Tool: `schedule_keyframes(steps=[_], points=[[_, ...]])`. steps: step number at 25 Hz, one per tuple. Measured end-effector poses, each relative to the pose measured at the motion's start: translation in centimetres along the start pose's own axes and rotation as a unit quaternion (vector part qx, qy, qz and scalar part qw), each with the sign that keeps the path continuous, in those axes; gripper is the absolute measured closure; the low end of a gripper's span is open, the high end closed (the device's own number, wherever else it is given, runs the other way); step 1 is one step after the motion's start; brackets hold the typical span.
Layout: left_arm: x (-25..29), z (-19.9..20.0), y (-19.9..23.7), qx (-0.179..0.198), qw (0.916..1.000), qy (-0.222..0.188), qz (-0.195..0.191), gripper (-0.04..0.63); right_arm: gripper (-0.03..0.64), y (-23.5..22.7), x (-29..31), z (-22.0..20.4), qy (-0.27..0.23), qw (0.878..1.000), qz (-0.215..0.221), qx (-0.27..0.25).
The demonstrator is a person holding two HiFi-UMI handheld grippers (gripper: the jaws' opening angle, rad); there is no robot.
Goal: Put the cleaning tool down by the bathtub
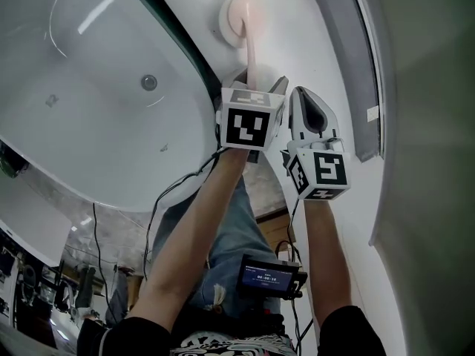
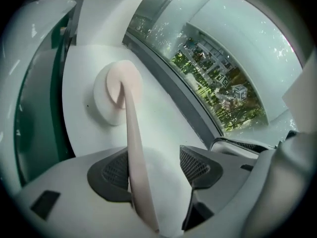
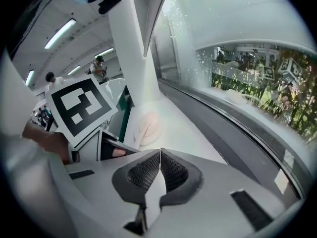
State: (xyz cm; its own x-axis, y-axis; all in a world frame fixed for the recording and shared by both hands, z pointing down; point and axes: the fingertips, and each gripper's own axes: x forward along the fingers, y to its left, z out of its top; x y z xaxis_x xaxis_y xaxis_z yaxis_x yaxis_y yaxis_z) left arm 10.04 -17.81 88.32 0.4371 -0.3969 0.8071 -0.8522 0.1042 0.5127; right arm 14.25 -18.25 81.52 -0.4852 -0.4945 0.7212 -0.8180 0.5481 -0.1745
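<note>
Left gripper [image 2: 156, 165] jaws apart around cleaning tool [image 2: 130, 128] handle, head resting on far ledge [image 2: 81, 133] right of bathtub [image 1: 111, 87]; right gripper [image 3: 159, 170] closed, empty; risk: retreating pad snags handle, drags tool

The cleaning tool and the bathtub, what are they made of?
The cleaning tool looks like plastic: a smooth, matte pale-pink handle. Its round white head may be foam, hard to tell. The bathtub looks like glossy white acrylic or enamel: lights reflect in it.
</note>
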Motion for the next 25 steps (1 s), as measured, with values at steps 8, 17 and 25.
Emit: schedule_keyframes(steps=[8, 17, 25], points=[[-0.2, -0.9, -2.3, 0.050, 0.9972, 0.028, -0.048, 0.272, 0.589, -1.0, -0.7, -0.7, 0.010, 1.000, -0.018, 0.015], [-1.6, -3.1, -1.8, 0.080, 0.9939, 0.076, -0.003, 0.272, 0.589, -1.2, -0.9, -1.0, 0.014, 1.000, -0.018, 0.012], [-2.8, -1.6, -2.4, 0.068, 0.9969, 0.030, -0.027, 0.272, 0.589, -0.6, -1.0, -0.3, 0.009, 1.000, -0.013, 0.009]])
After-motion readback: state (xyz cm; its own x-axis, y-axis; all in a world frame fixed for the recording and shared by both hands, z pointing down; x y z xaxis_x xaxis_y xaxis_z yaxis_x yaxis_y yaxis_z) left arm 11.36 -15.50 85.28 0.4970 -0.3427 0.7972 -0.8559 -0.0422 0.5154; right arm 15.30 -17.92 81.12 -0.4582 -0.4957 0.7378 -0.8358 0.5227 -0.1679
